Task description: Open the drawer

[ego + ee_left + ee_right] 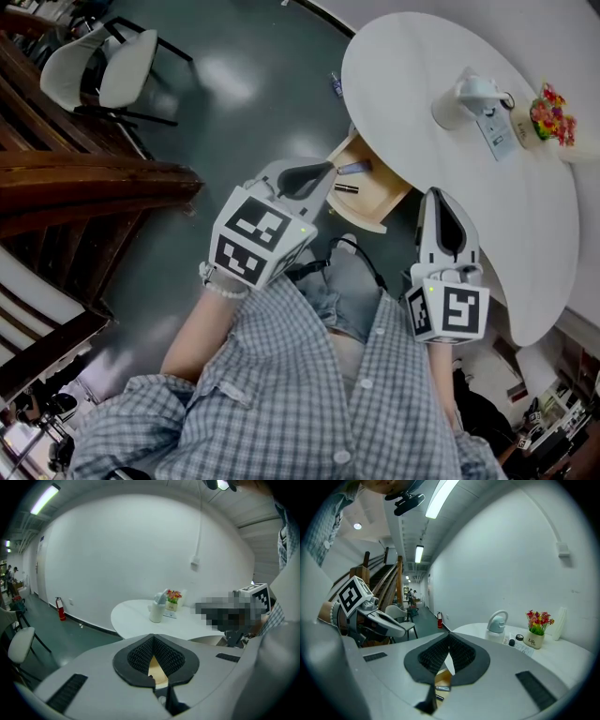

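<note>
A light wooden drawer (380, 211) stands pulled out from under the round white table (525, 216), with two small dark items lying in it. My left gripper (323, 171) is shut and empty, its tips at the drawer's left front corner; whether it touches I cannot tell. The right gripper (439, 195) hangs over the table's near edge, to the right of the drawer, also shut with nothing in it. In the left gripper view the gripper (153, 639) shows drawer wood (157, 670) behind its pads. The right gripper (449, 637) shows the drawer wood (443, 679) too.
On the table stand a pale kettle (464, 98), a small flower pot (551, 114) and a card (495, 131). A white chair (103, 70) and wooden stairs (75, 178) are to the left on the grey-green floor. A fire extinguisher (61, 610) stands by the wall.
</note>
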A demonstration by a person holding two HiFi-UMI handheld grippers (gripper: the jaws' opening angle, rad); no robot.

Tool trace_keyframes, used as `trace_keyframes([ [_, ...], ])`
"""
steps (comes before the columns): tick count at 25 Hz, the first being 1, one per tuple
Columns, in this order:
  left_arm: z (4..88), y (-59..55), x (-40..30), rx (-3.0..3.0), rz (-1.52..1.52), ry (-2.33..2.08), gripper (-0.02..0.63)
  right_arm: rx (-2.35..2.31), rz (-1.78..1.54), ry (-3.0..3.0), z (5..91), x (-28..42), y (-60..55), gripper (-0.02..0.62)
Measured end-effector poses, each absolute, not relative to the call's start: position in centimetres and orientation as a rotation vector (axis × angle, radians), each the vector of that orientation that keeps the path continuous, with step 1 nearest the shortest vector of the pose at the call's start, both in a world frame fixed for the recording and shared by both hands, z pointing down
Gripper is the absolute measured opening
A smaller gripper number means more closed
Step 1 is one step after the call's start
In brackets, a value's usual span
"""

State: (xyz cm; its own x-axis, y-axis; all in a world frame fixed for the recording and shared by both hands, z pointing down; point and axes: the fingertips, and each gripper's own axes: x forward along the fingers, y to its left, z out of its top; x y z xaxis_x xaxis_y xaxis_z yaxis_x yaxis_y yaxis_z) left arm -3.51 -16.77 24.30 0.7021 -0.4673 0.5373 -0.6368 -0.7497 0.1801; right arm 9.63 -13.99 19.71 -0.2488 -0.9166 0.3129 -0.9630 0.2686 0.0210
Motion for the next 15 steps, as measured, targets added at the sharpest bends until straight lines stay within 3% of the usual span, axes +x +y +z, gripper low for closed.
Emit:
trace_keyframes([
  [15, 24.76, -16.25, -3.01, 2.550, 0.675, -0.837, 0.006, 1.725, 0.251, -2.263, 19.90, 9.94, -13.76, 0.008],
])
